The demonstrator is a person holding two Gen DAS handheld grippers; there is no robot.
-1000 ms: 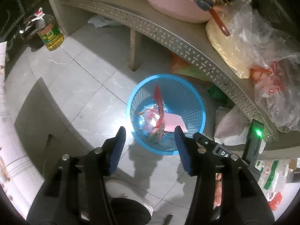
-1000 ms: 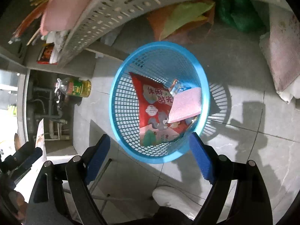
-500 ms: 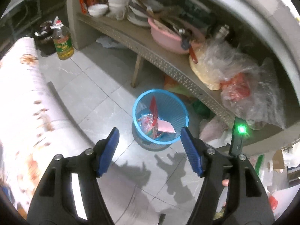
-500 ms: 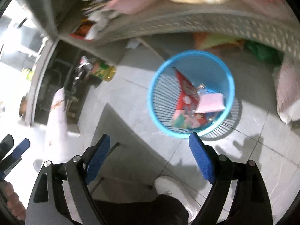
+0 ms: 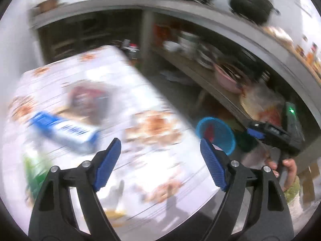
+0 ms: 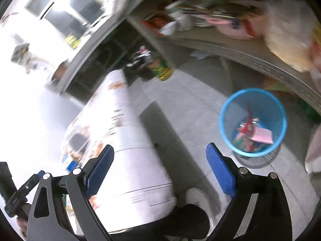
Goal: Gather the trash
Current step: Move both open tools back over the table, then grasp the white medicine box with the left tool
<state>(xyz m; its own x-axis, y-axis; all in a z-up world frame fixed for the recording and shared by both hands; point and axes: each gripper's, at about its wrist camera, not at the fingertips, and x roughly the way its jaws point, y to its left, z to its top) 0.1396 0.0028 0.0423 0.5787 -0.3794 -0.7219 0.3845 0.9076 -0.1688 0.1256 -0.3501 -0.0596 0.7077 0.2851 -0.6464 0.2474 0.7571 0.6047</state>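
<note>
Grippers, two, both ours. We log the left gripper (image 5: 160, 150) with its blue pads spread wide and opening further, nothing between them. We log the right gripper (image 6: 160, 158) likewise wide and opening, pads bare, nothing held.

Bin: blue mesh wastebasket (image 6: 252, 100) standing upright on the grey tiled floor (image 6: 190, 92), near the edge of a low perforated shelf (image 6: 250, 54). Contents as we see them from the right wrist: a red snack wrapper (image 6: 248, 124) standing on edge, a pink flat piece (image 6: 261, 136) lying beside it, and some smaller colourful scraps we cannot tell apart. In the left wrist view the same wastebasket (image 5: 215, 134) sits just past the right pad, with the red wrapper showing inside.

Counter: white surface with an orange floral print (image 5: 152, 124), heavily blurred. On it we note a blue and white carton (image 5: 66, 130), a dark reddish packet (image 5: 88, 98) behind it, and something green (image 5: 34, 170) at the near left edge; blur keeps us from naming these further. From the right wrist the counter (image 6: 128, 140) lies to the left of the wastebasket, well apart from it.

Other items: an oil bottle with a green and yellow label (image 6: 161, 70) on the floor; a pink basin (image 5: 226, 78) on the shelf; a black pot (image 5: 250, 2) on the upper ledge; our white shoe (image 6: 195, 197) below the right gripper.
</note>
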